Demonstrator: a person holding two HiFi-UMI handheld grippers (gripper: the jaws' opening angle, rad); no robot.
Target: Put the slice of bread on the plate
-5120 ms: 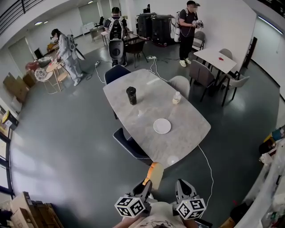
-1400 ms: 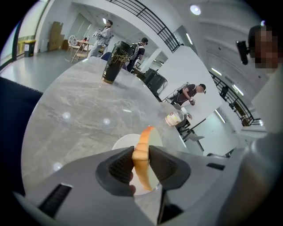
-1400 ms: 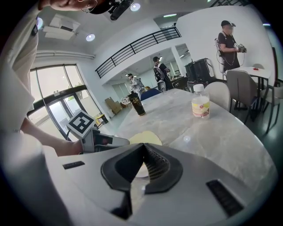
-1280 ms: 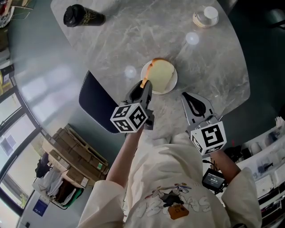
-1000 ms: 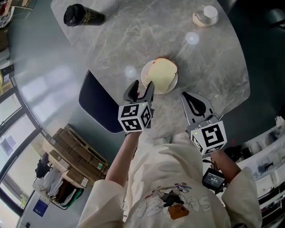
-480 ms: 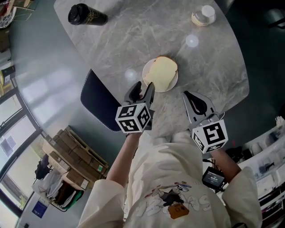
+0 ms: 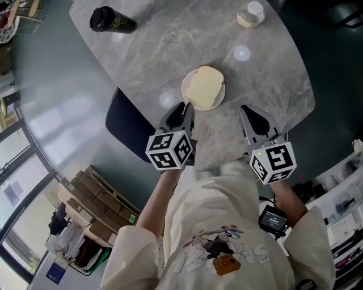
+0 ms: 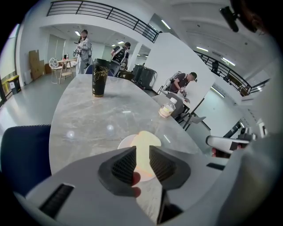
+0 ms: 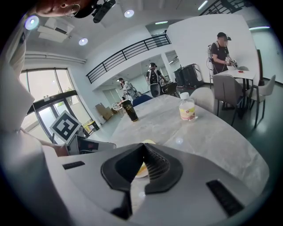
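Note:
The pale slice of bread lies flat on the white plate near the table's front edge. My left gripper hovers just short of the plate, clear of the bread. Its jaws are closing and nothing is between them. In the left gripper view the bread and plate show through the narrow gap of that gripper. My right gripper sits to the right of the plate, over bare table. Its jaws meet, holding nothing.
On the grey marble table, a black tumbler lies far left and a small bottle stands far right. A dark blue chair is tucked under the left edge. Several people stand far off in the room.
The left gripper let the tilted bread drop flat onto the plate, then drew back and up from it. Its jaws have narrowed. The right gripper stayed about where it was.

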